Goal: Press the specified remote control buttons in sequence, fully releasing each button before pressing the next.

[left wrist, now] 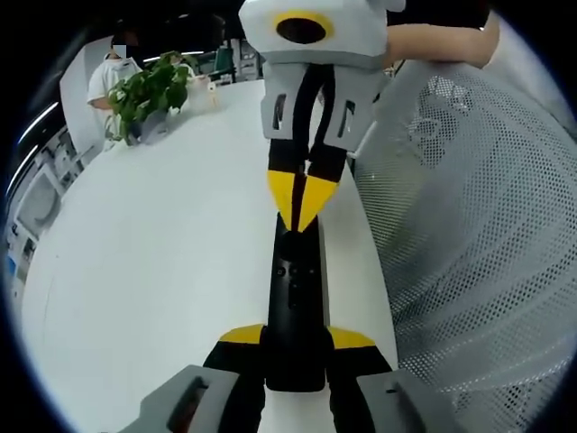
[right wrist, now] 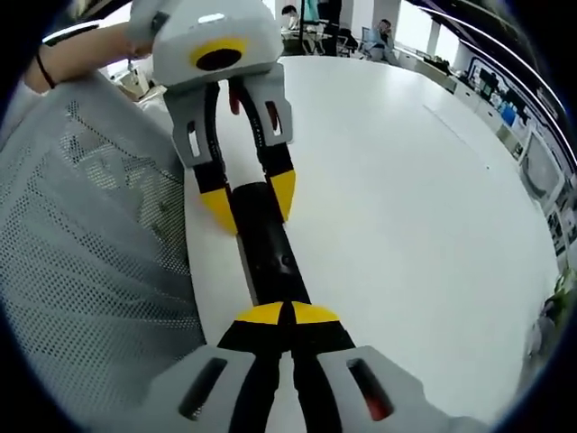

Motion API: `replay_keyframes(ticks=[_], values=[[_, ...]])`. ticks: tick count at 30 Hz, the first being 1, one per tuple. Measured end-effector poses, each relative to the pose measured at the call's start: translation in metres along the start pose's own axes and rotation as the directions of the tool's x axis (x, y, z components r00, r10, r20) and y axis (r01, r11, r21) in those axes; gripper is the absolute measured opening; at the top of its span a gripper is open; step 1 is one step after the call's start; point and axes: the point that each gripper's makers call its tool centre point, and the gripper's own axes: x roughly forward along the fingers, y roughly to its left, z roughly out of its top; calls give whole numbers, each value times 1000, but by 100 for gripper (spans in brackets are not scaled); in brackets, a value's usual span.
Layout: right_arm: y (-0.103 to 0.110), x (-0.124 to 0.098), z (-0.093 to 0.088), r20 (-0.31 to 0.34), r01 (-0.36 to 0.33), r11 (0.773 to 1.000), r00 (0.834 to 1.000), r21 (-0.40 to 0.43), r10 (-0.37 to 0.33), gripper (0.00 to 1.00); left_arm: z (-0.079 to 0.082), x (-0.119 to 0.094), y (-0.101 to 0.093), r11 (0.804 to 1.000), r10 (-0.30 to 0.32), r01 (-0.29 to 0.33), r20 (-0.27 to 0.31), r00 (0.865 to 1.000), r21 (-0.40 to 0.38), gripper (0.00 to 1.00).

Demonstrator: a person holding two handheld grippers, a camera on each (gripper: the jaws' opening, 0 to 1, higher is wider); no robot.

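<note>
A slim black remote (left wrist: 293,289) lies lengthwise over the white table (left wrist: 162,253) near its edge. My left gripper (left wrist: 296,338) is shut on the remote's near end, one yellow-tipped jaw on each side. My right gripper (left wrist: 302,212) comes in from the top, shut, with its joined yellow tips down on the remote's far end above the buttons. In the right gripper view the right gripper (right wrist: 288,311) has its tips together on the remote (right wrist: 266,244). Beyond it the left gripper (right wrist: 251,203) clamps the other end. I cannot tell whether a button is pushed in.
A white mesh chair back (left wrist: 469,225) stands close beside the table edge, also the mesh chair (right wrist: 81,253). A potted plant (left wrist: 149,90) sits at the table's far corner with a person (left wrist: 108,77) behind it. A bare forearm (left wrist: 433,41) reaches in above.
</note>
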Motion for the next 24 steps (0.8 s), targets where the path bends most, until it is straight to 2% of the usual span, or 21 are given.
replay_keyframes(ticks=[4, 12, 17, 19, 24], values=[[-4, 0, -1, -5, 17, 1000, 1000, -18, -17, 0, 0, 0, -2, 1000, -7, 7, 1, 1000, 4, 25], [-2, -1, 0, -5, 11, 999, 1000, -34, -11, 0, 0, 0, -2, 1000, -8, 8, -1, 1000, 5, 25], [0, -1, 0, -7, 10, 997, 1000, -72, -11, 0, 0, -1, -2, 1000, -8, 8, -1, 1000, 5, 25], [4, -1, 2, -3, -9, 998, 1000, -62, 9, 0, 0, 0, -2, 1000, -8, 8, -1, 1000, 5, 25], [3, 0, 2, -6, -7, 998, 1000, -63, 7, 0, 0, 0, -1, 1000, -8, 8, 0, 1000, 1, 25]])
